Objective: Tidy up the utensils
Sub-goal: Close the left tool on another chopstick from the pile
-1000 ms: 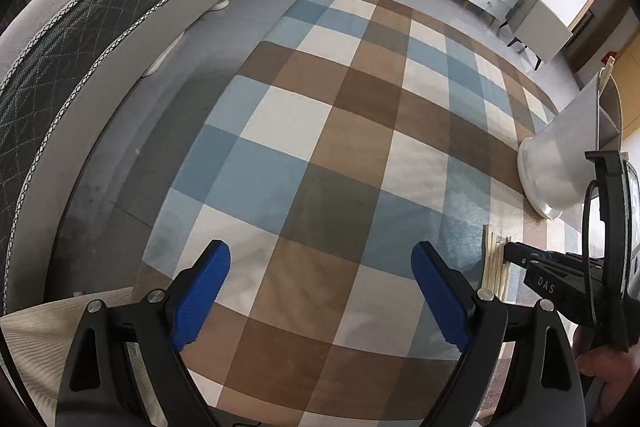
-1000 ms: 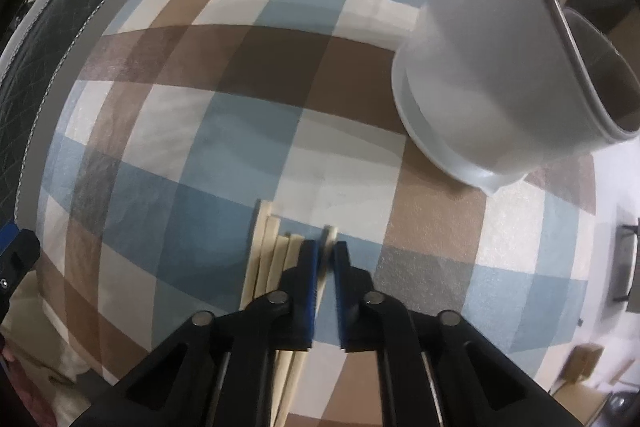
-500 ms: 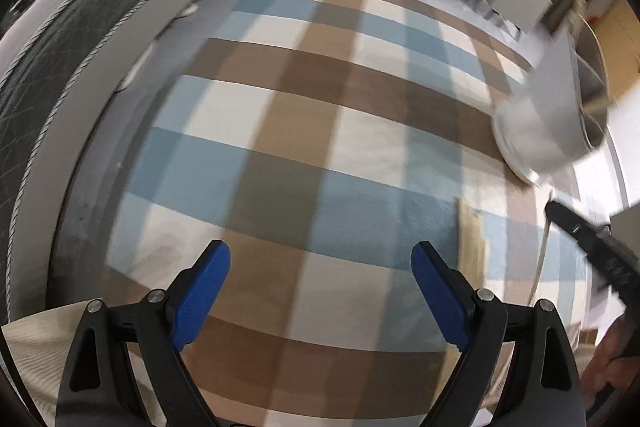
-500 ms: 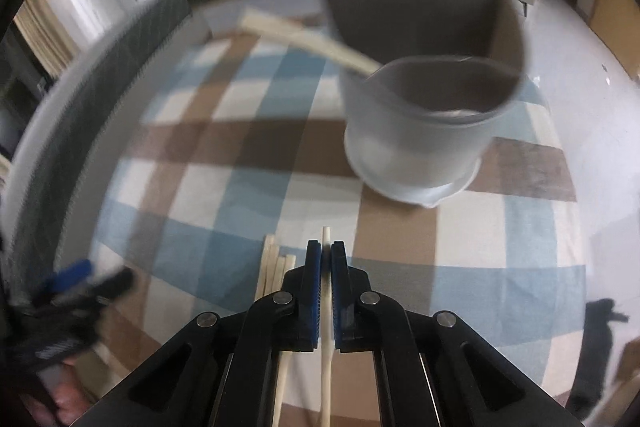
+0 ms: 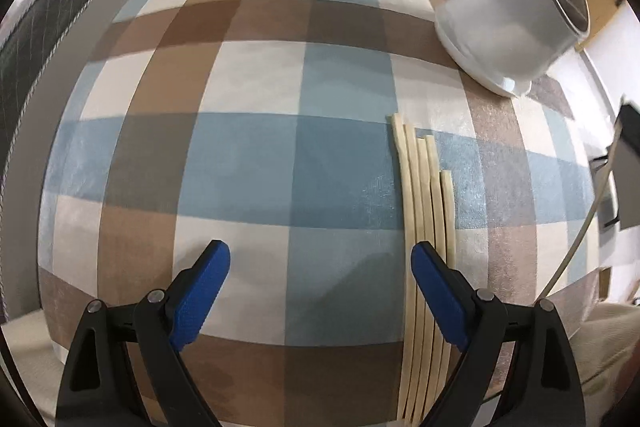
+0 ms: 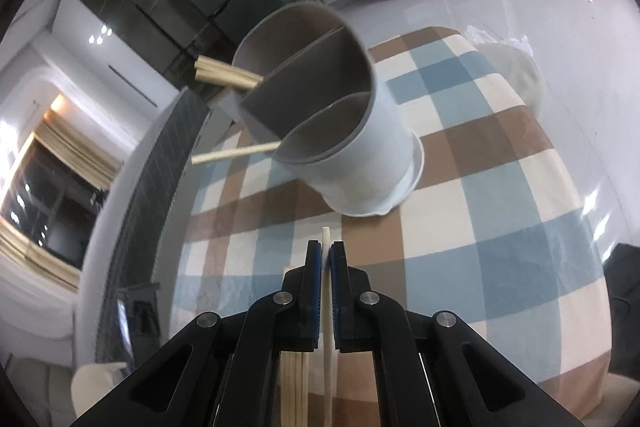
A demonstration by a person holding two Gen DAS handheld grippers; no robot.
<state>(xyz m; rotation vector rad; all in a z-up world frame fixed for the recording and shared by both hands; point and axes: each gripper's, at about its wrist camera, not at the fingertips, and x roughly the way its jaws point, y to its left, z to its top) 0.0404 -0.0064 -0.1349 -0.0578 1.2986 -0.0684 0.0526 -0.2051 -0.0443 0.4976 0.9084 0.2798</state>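
Your right gripper (image 6: 325,255): fingers clenched on one chopstick (image 6: 326,237), raised before divided holder (image 6: 348,147). Your left gripper (image 5: 320,267): fingers released, empty, above checked worktop (image 5: 240,155); chopstick bundle (image 5: 424,195) beside right finger.

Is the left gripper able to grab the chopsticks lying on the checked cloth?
Probably yes. The left gripper is open and empty above the cloth, and the chopsticks lie bare beside its right finger. Nothing covers them; it only needs to shift sideways.
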